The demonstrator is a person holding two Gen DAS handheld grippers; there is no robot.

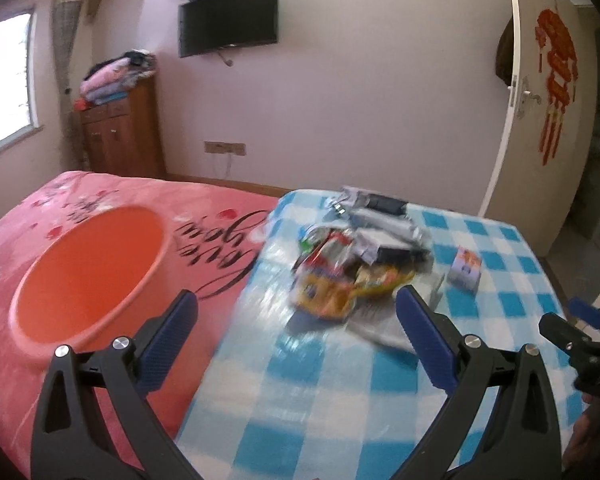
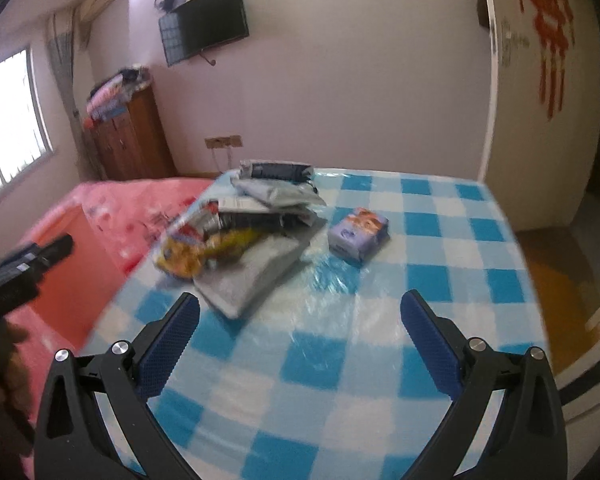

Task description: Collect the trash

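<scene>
A heap of wrappers and grey mailer bags [image 1: 360, 248] [image 2: 252, 232] lies on the blue-and-white checked table [image 1: 308, 392] [image 2: 340, 360]. A yellow snack packet [image 1: 332, 296] [image 2: 188, 256] sits at the heap's near side. A small tissue pack [image 1: 465, 270] [image 2: 358, 238] lies apart to the right. An orange bin [image 1: 88, 276] [image 2: 66, 264] stands left of the table. My left gripper [image 1: 296, 316] is open above the table, just short of the heap. My right gripper [image 2: 300, 320] is open too, holding nothing; it shows at the edge of the left wrist view [image 1: 580, 320].
A pink bedspread [image 1: 100, 192] [image 2: 132, 196] lies behind the bin. A wooden cabinet [image 1: 120, 136] with folded cloth on top stands by the window. A wall television [image 1: 228, 18] hangs above. An open white door [image 1: 540, 100] is at the right.
</scene>
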